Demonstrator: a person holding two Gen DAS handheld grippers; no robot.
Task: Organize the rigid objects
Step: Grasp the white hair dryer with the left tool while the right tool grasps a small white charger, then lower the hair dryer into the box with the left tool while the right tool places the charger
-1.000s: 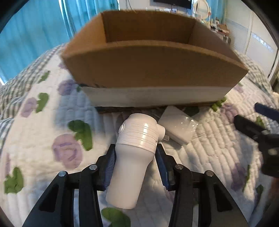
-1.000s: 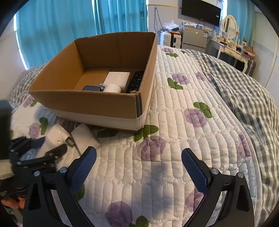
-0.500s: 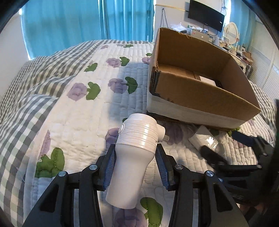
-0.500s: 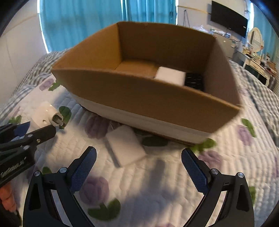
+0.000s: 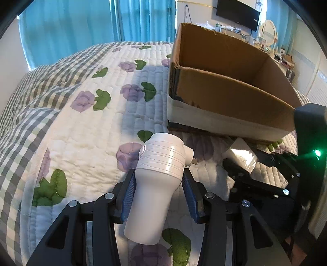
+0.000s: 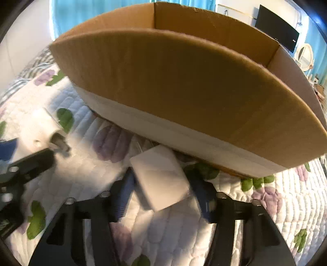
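My left gripper (image 5: 158, 192) is shut on a white cylindrical plug-in device (image 5: 157, 184) and holds it just above the quilt, left of the cardboard box (image 5: 224, 98). My right gripper (image 6: 163, 194) has its fingers on both sides of a flat white box in plastic wrap (image 6: 161, 178) that lies on the quilt in front of the cardboard box (image 6: 184, 92); the frame is blurred, and whether the pads touch it I cannot tell. The right gripper (image 5: 259, 163) and the white box (image 5: 241, 153) also show in the left wrist view. The left gripper shows at the left of the right wrist view (image 6: 24, 163).
The floral quilted bedspread (image 5: 85, 126) covers the bed, with a checked part (image 5: 24, 106) at the left. Blue curtains (image 5: 81, 30) hang behind. A TV (image 5: 238, 12) and a cluttered dresser (image 5: 284, 57) stand beyond the box.
My right gripper has moved down and forward to the flat white box and narrowed around it. My left gripper still holds the white device and has turned a little left.
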